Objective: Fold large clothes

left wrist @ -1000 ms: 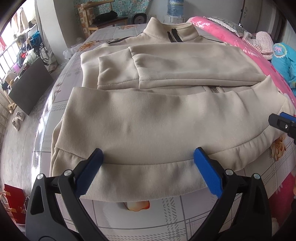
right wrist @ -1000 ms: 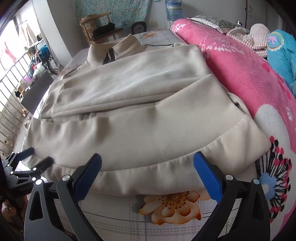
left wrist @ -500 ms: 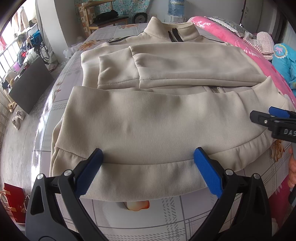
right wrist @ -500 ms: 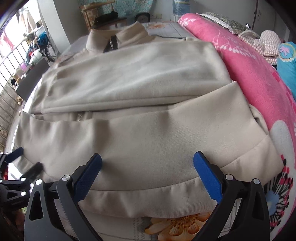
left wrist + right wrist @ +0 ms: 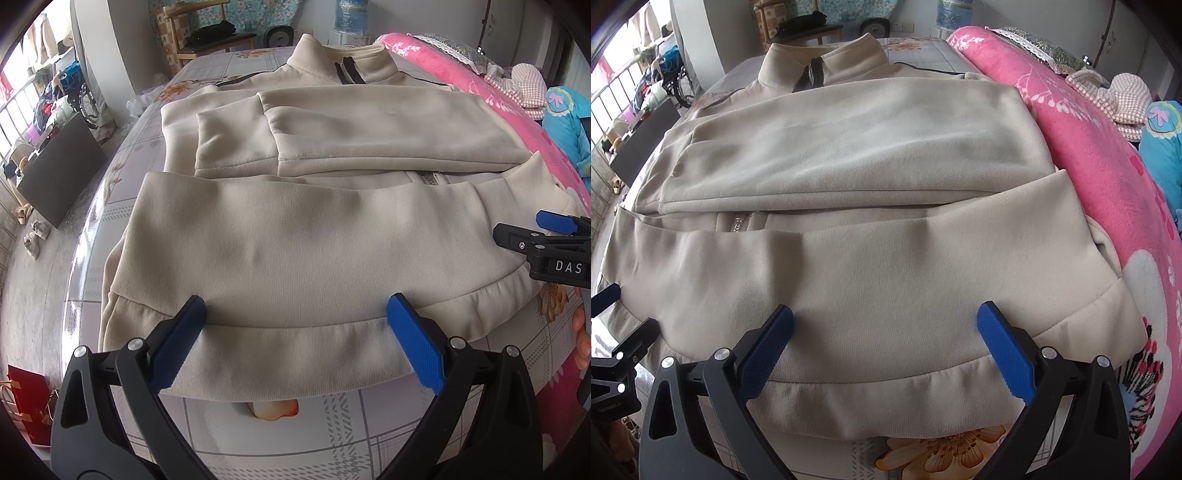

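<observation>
Your jacket (image 5: 314, 236) lies flat on the bed (image 5: 288, 424), its folded hem running crosswise just ahead of both grippers. The left gripper (image 5: 295, 332) and right gripper (image 5: 884, 336) are spread wide, empty, probably straddling that hem edge.
</observation>
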Demonstrator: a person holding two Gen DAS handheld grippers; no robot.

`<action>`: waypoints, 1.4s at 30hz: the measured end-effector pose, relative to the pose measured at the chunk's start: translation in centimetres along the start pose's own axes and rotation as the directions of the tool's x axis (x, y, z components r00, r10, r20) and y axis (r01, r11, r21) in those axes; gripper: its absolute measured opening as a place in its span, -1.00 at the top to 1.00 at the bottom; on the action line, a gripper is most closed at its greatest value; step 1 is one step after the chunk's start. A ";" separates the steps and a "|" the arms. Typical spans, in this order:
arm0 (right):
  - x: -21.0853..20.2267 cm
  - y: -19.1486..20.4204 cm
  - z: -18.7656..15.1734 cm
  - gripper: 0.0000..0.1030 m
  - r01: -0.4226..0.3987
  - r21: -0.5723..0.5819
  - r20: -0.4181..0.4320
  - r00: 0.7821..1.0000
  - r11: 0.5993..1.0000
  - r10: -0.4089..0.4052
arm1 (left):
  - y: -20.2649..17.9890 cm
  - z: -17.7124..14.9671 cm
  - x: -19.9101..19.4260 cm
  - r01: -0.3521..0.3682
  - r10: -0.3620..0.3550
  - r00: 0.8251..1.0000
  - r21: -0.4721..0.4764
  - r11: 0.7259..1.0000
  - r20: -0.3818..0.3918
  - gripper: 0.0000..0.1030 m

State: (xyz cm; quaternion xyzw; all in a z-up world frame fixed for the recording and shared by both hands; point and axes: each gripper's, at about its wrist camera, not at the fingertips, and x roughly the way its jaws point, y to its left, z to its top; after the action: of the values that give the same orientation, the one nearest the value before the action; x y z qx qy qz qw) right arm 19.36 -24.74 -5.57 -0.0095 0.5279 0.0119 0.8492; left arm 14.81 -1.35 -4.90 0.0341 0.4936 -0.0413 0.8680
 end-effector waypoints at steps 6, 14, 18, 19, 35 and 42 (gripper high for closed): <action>0.0 -0.1 0.0 -0.88 -0.004 -0.002 -0.003 1.000 1.000 0.004 | 0.0 0.0 0.0 0.000 0.000 1.000 0.000 1.000 0.000 -0.85; 0.0 0.0 -0.1 -0.88 0.001 0.000 0.003 1.000 1.000 -0.001 | 0.0 0.1 0.0 -0.001 0.001 1.000 -0.001 1.000 -0.002 -0.85; 0.0 0.0 -0.1 -0.88 0.003 0.001 0.004 1.000 1.000 -0.003 | 0.0 0.1 0.0 -0.001 0.001 1.000 -0.001 1.000 -0.005 -0.85; 0.0 0.0 0.0 -0.88 0.003 0.001 0.003 1.000 1.000 -0.003 | 0.0 0.1 0.0 -0.001 0.001 1.000 -0.001 1.000 -0.006 -0.85; 0.1 0.1 -0.1 -0.88 0.010 0.003 0.000 1.000 1.000 -0.010 | 0.0 0.0 0.0 -0.006 0.006 1.000 -0.004 1.000 -0.009 -0.85; 0.1 0.1 -0.1 -0.88 0.016 0.014 0.004 1.000 1.000 -0.016 | -0.1 -0.3 -0.1 -0.014 0.014 1.000 -0.001 1.000 0.010 -0.86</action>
State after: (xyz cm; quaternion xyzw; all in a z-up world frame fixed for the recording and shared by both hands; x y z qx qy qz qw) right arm 19.28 -24.62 -5.72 -0.0078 0.5260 0.0015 0.8505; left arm 14.55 -1.41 -4.97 0.0370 0.4888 -0.0351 0.8709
